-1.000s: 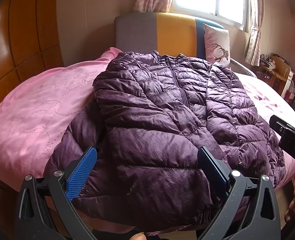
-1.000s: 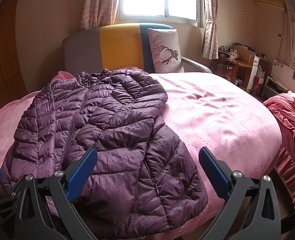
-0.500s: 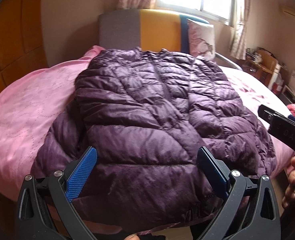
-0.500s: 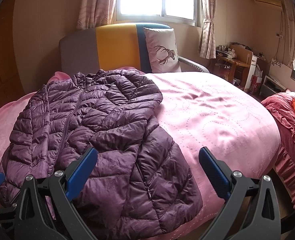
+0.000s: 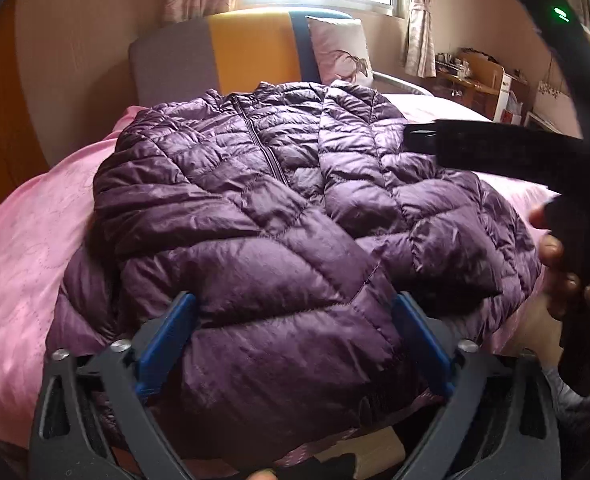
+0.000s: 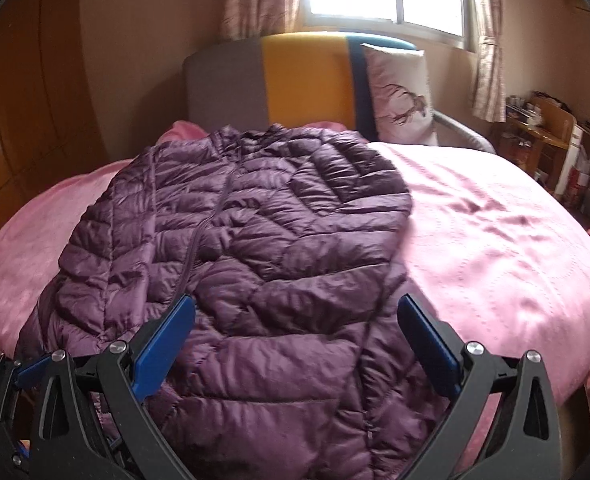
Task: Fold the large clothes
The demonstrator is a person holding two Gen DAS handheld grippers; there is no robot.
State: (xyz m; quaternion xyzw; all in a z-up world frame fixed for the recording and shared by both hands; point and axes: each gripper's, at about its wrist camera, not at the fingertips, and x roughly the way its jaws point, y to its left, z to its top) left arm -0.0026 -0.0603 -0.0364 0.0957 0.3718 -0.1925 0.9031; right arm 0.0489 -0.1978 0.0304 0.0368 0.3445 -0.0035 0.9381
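Left wrist view shows your left gripper (image 5: 295, 344) with its blue fingers (image 5: 167, 344) spread but closing, the jacket's (image 5: 279, 216) near hem bulging up between them; the pads sit at the edges of that puffy fold, and you cannot call it a pinch yet. In the right wrist view your right gripper (image 6: 295, 344) has its fingers (image 6: 427, 344) spread wide over the lower right part of the jacket, apparently above the cloth and gripping nothing.

Working outward, the purple quilted jacket lies front-up on the pink bed (image 6: 495, 240), zipper closed and running up its middle, collar toward the headboard (image 6: 307, 80) and hem at the near edge where you stand. Both sleeves look already brought in across the front, so the garment reads as a narrowed block rather than a spread coat. A pillow (image 6: 399, 92) leans at the headboard, well apart from the jacket.

Judging by that, the side folds seem done and the lengthwise fold is what remains: you would need both hem corners held, then the bottom carried up toward the collar. The padding is slippery and springy, so expect it to puff back open unless you take a deep bite of cloth.
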